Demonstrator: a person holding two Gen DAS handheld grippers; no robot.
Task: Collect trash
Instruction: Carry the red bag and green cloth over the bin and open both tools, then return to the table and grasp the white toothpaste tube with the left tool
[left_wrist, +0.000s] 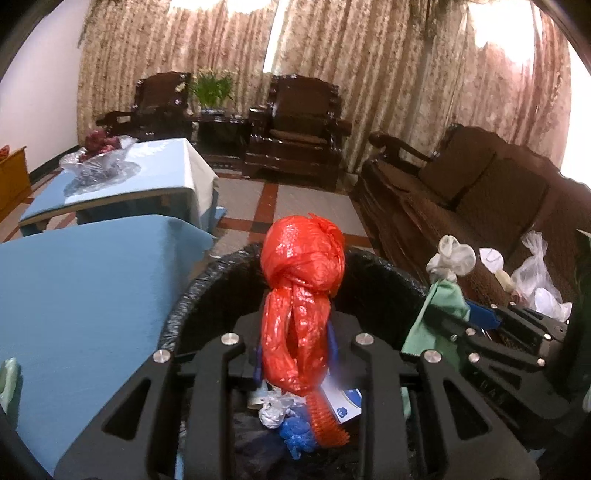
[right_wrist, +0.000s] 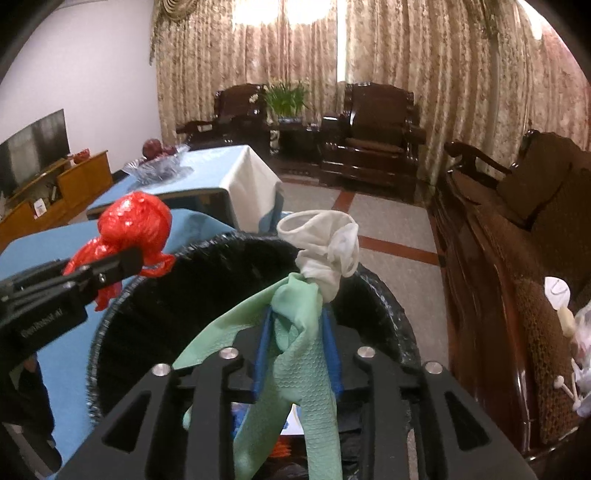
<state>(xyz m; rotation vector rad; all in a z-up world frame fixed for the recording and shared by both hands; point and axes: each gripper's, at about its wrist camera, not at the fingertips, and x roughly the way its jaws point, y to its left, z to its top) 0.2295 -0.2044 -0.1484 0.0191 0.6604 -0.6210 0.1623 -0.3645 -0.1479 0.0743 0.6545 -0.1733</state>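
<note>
Left wrist: left tool (left_wrist: 295, 347) clamps red plastic bag (left_wrist: 301, 288) over the black-lined bin (left_wrist: 388, 280); trash already below it.
Right wrist: right tool (right_wrist: 297, 349) grips green glove (right_wrist: 306, 354) above bin, unreleased. Sofa litter (right_wrist: 565, 325) remains.

Backlit curtains (left_wrist: 332, 55) blown out, dim warm room, fisheye-bent dark corners, soft focus

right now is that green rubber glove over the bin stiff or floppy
Likely floppy: the green rubber glove drapes limp between the right fingers. Its textured surface probably resists slipping. It looks thin, so probably light.
</note>
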